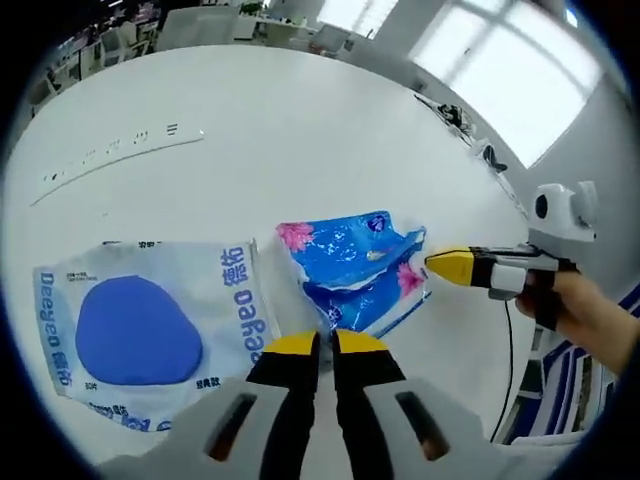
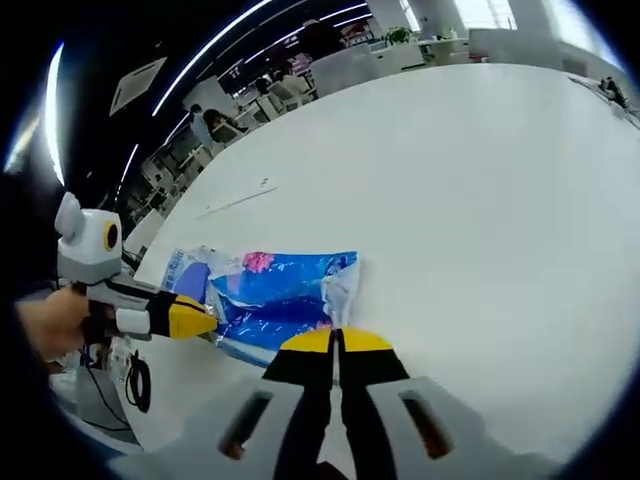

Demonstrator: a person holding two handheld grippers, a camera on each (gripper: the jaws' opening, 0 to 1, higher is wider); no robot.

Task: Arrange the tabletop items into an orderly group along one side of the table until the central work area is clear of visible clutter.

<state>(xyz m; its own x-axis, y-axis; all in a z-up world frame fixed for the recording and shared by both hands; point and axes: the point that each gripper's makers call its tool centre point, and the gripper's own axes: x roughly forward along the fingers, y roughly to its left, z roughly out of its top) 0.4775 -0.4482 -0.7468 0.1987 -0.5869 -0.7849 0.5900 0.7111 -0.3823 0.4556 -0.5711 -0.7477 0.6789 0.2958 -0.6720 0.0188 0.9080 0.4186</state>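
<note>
Nearest to me in the left gripper view, my left gripper (image 1: 327, 345) has its yellow-tipped fingers (image 1: 291, 346) pressed together on the near edge of the blue tissue pack (image 1: 352, 266), pinching the wrapper where it meets the tips. The pack lies flat on the white table (image 1: 300, 130), running up and away from those tips, with pink flowers printed at two of its corners. Just left of the fingers lies the white wipes pack (image 1: 150, 325) with a big blue patch on its face, its edge near the tissue pack but apart from it. At the far right corner of the tissue pack, the right gripper (image 1: 440, 266) comes in from the right with a hand (image 1: 585, 315) behind it; its yellow tip touches the wrapper.

In the right gripper view, my right gripper (image 2: 337, 342) has its fingers (image 2: 368, 342) shut tight on the pack's near edge (image 2: 275, 298). The left gripper (image 2: 208, 322) reaches in from the left and meets the pack's opposite end. Beyond the fingertips the table (image 2: 480, 200) stretches bare, with a thin strip (image 2: 237, 202) lying well away, and chairs and people past its far edge.
</note>
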